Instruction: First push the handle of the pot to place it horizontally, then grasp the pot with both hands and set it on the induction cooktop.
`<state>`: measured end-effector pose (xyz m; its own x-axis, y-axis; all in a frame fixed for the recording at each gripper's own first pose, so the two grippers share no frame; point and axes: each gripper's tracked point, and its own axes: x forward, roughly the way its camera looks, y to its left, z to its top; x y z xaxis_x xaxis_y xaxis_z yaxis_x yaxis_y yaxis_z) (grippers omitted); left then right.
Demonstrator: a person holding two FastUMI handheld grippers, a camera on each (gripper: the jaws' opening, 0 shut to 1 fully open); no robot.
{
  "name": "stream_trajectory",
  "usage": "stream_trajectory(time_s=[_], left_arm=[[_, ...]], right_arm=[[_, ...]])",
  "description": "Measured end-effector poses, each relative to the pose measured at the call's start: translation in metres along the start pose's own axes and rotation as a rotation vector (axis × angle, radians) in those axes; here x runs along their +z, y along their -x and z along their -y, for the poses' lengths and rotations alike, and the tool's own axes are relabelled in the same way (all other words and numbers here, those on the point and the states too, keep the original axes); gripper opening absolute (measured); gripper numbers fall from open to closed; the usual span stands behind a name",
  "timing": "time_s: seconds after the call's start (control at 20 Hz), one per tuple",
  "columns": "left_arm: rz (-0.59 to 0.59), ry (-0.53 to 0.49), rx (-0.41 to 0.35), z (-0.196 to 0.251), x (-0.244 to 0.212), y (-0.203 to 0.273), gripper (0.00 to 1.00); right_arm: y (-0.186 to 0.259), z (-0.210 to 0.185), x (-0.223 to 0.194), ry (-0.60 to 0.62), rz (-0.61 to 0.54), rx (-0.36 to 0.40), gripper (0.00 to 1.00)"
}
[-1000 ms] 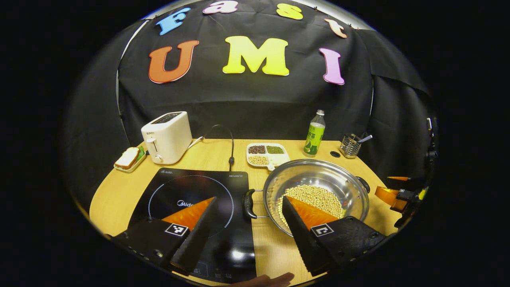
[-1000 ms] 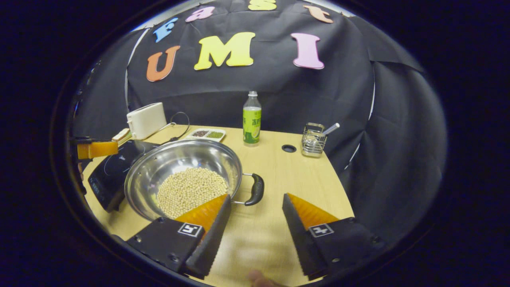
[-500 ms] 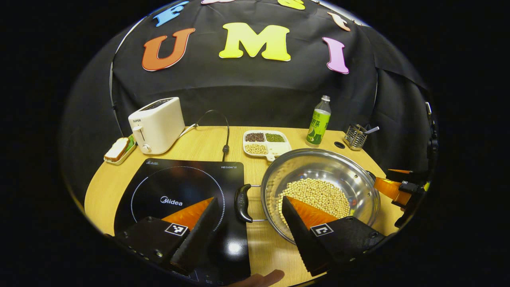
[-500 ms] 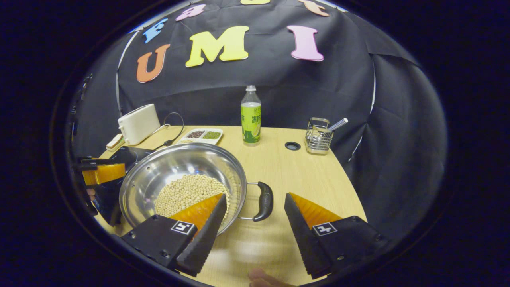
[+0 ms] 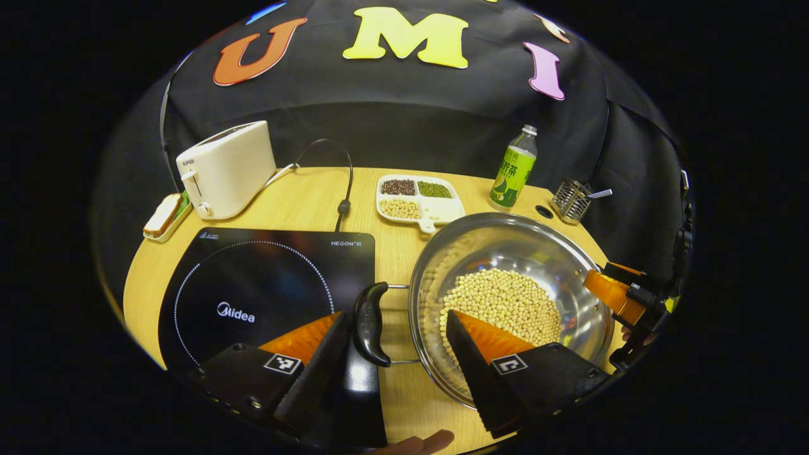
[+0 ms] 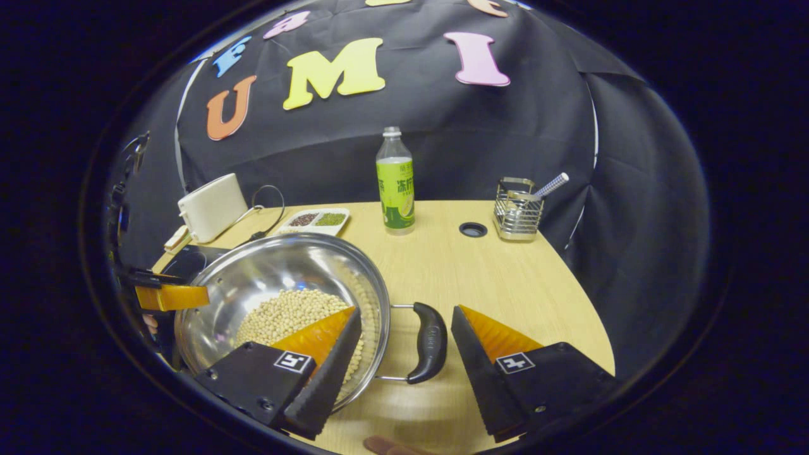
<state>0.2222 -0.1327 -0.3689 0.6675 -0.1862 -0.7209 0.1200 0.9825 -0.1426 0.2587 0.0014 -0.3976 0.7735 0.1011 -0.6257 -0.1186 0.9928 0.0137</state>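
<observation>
In the left gripper view, our left tool is spread wide and grasps nothing; between its fingers sits the black curved side handle of the wide, shiny stainless-steel pot. The pot rests on the pale wooden bench, its handle reaching over the edge of the flat black glass induction cooktop at 9 o'clock of it. A heap of pale soybeans fills the bottom, so we judge it heavy for its size and apt to shift its load if tipped. The polished wall looks slippery; the two handles are the places to take hold, each on thin wire brackets that should be stiff enough. At 3 o'clock of the pot the other tool's fingers meet the rim, but we cannot make out the handle there. The pot's near rim is hidden behind our own finger.

In the right gripper view, our right tool is likewise released, jaws wide, with the pot's second black handle lying between them, near the right finger but apart from it. The handle's lower end and the pot's near wall are partly covered by the left finger. At 9 o'clock the far tool's finger crosses the rim, and the cooktop behind it is mostly cut off.
</observation>
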Motion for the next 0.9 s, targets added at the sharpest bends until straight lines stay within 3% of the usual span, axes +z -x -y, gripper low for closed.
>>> stream_trajectory(time_s=[0.25, 0.3, 0.35, 0.4, 0.5, 0.6, 0.65, 0.8, 0.9], left_arm=[[0.003, 0.008, 0.038, -0.003, 0.005, -0.002, 0.90], [-0.001, 0.013, 0.050, -0.006, 0.003, -0.003, 0.86], [0.001, 0.017, 0.057, -0.008, 0.004, -0.003, 0.71], [0.005, 0.020, 0.068, -0.010, 0.005, -0.003, 0.76], [0.006, 0.040, 0.071, -0.011, 0.005, -0.003, 0.67], [0.002, 0.034, 0.076, -0.012, 0.004, -0.004, 0.67], [0.002, 0.034, 0.079, -0.012, 0.003, -0.005, 0.67], [0.011, 0.047, 0.072, -0.012, 0.006, -0.004, 0.65], [0.027, 0.042, 0.065, -0.012, 0.008, -0.007, 0.64]], right_arm=[[-0.006, 0.002, -0.003, 0.002, -0.020, -0.008, 0.87], [-0.008, 0.002, -0.007, 0.001, -0.037, -0.012, 0.88], [-0.010, 0.003, -0.012, -0.003, -0.056, -0.015, 0.88], [-0.011, 0.001, -0.014, -0.010, -0.069, -0.007, 0.84], [-0.009, -0.005, -0.014, -0.020, -0.075, 0.019, 0.79], [-0.008, -0.004, -0.008, -0.015, -0.060, 0.011, 0.77], [-0.008, -0.003, -0.007, -0.006, -0.062, 0.002, 0.83], [-0.008, -0.001, -0.014, -0.007, -0.101, -0.020, 0.71], [-0.005, -0.001, -0.015, -0.019, -0.116, -0.022, 0.72]])
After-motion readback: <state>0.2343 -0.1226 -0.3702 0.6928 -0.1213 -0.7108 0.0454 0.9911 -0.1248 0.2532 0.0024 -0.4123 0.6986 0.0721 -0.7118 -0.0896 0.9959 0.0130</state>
